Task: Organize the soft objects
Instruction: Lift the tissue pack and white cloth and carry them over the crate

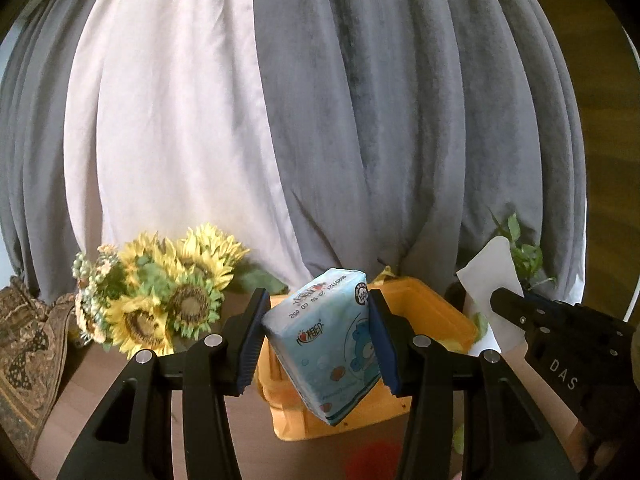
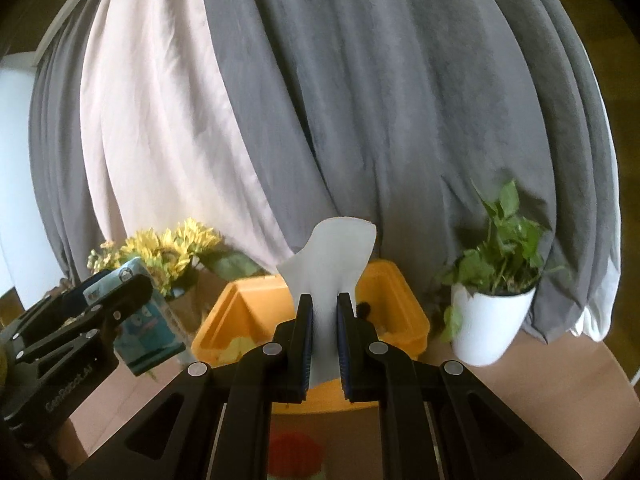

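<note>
My left gripper (image 1: 318, 340) is shut on a light blue tissue pack (image 1: 324, 340) with a bear print, held tilted above the near edge of the yellow bin (image 1: 436, 312). The pack also shows at the left of the right wrist view (image 2: 148, 320). My right gripper (image 2: 324, 332) is shut on a white tissue sheet (image 2: 336, 256) that stands up between the fingers, over the yellow bin (image 2: 240, 312). The sheet and the right gripper also show at the right of the left wrist view (image 1: 492, 276).
A bunch of artificial sunflowers (image 1: 160, 292) stands left of the bin. A green plant in a white pot (image 2: 488, 320) stands right of it. Grey and white curtains (image 1: 320, 100) hang behind. A patterned cloth (image 1: 24, 340) lies at far left. A red object (image 2: 294, 456) lies on the brown table.
</note>
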Available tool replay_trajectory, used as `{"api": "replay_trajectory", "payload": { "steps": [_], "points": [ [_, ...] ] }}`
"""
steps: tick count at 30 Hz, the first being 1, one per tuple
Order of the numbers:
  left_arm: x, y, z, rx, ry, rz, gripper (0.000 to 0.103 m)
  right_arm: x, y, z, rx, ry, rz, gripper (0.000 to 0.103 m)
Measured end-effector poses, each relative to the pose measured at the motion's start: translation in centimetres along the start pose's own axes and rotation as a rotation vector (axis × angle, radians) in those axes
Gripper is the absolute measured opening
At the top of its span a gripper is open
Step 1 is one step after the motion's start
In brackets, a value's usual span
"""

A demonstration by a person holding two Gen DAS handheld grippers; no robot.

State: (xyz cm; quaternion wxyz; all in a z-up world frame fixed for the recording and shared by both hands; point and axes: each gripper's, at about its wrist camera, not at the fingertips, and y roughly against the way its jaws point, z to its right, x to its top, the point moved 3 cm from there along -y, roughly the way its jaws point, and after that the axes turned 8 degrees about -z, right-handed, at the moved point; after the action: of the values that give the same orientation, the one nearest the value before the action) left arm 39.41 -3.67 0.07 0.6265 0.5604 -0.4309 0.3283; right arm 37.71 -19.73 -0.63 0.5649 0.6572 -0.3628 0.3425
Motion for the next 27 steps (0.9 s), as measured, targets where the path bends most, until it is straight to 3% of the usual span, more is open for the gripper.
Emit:
{"api": "replay_trajectory", "payload": {
  "steps": [15,27],
  "points": [
    [2.2,-7.0,-0.1,-0.019,-0.026,-0.008,0.048,2.4,-6.6,0.4,0.000,-0.003,-0.042,0.012],
    [1.5,-13.4,0.2,-0.050,-0.034,-0.090,0.048,1.9,-12.4,1.4,-0.002,-0.018,-0.144,0.012]
  ]
}}
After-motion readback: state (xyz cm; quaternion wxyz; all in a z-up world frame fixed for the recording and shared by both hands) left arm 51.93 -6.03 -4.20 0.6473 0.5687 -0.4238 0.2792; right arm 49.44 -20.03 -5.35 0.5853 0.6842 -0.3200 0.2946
